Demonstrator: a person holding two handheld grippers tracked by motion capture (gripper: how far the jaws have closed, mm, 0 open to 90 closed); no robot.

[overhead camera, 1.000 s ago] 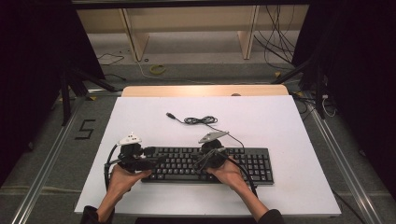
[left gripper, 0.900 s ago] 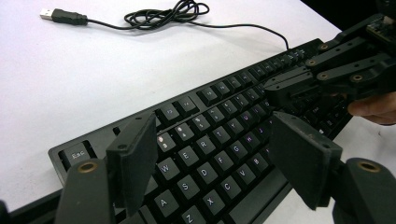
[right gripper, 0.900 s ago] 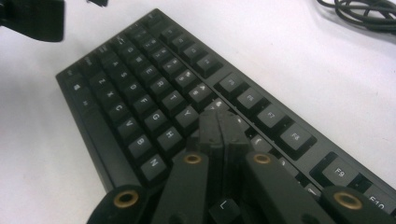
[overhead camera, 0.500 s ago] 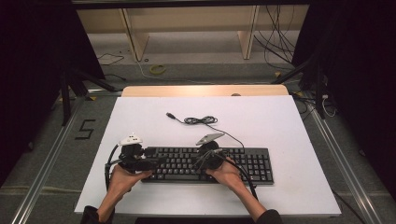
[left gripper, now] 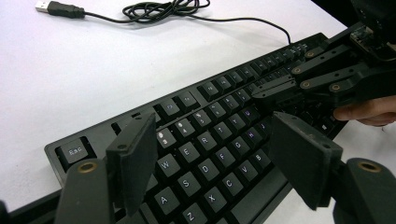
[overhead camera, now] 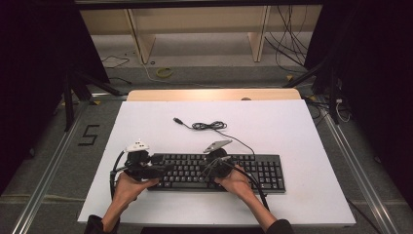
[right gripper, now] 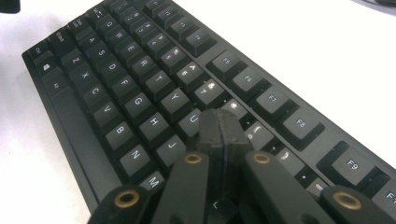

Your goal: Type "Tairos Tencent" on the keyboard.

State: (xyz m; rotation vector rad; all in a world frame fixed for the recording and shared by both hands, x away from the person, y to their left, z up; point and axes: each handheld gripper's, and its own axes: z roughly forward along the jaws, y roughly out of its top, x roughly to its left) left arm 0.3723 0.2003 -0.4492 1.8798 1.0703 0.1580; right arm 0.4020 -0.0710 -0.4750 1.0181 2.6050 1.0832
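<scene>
A black keyboard lies near the front of the white table top, and its thin cable ends in a loose USB plug. My left gripper hovers over the keyboard's left letter keys. In the left gripper view this gripper is open with nothing between its jaws. My right gripper is shut, and its joined tips rest low over the keys around U and J of the keyboard. The left gripper view shows the right gripper and a fingertip behind it.
A light wooden strip borders the table's far edge. Beyond it stand wooden shelf legs and loose cables on the floor. A "5" mark sits on the floor at the left. Bare white surface surrounds the keyboard.
</scene>
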